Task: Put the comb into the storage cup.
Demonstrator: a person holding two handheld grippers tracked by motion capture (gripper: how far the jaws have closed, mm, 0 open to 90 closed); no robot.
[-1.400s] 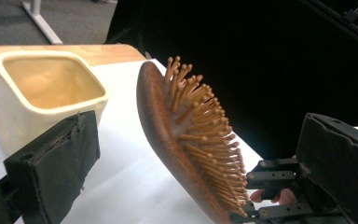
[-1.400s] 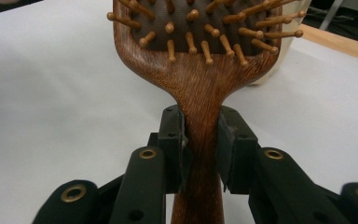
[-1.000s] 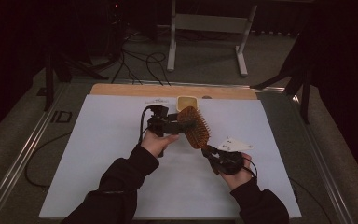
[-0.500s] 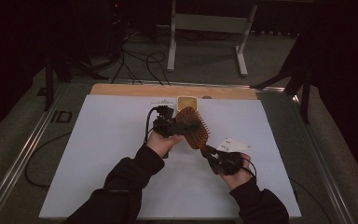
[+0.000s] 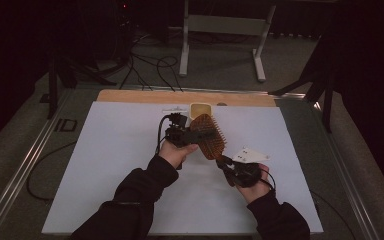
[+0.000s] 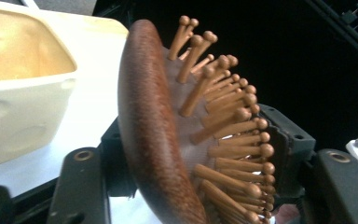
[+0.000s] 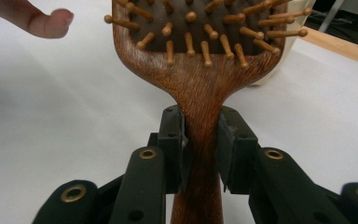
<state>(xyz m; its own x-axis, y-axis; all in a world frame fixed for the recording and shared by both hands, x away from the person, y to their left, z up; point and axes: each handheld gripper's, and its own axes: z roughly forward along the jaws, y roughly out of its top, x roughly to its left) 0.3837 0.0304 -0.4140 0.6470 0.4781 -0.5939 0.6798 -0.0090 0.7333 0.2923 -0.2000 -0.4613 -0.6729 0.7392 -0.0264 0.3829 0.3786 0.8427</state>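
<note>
both black tongs [image 7: 200, 149] [image 6: 186, 163] pinch the oval wooden hairbrush [image 5: 208, 136] with peg bristles.

Dim, dark-edged high view; bright, softly blurred close gripper views.

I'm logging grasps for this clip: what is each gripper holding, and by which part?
Both hold the brown wooden paddle hairbrush. The right gripper clamps its narrow handle just below the head; the left gripper pinches the head across its back and bristles.

A white-topped table [image 5: 105, 165] stands in a dark room, cables [image 5: 150, 65] strewn across grey floor [image 5: 220, 60].
</note>
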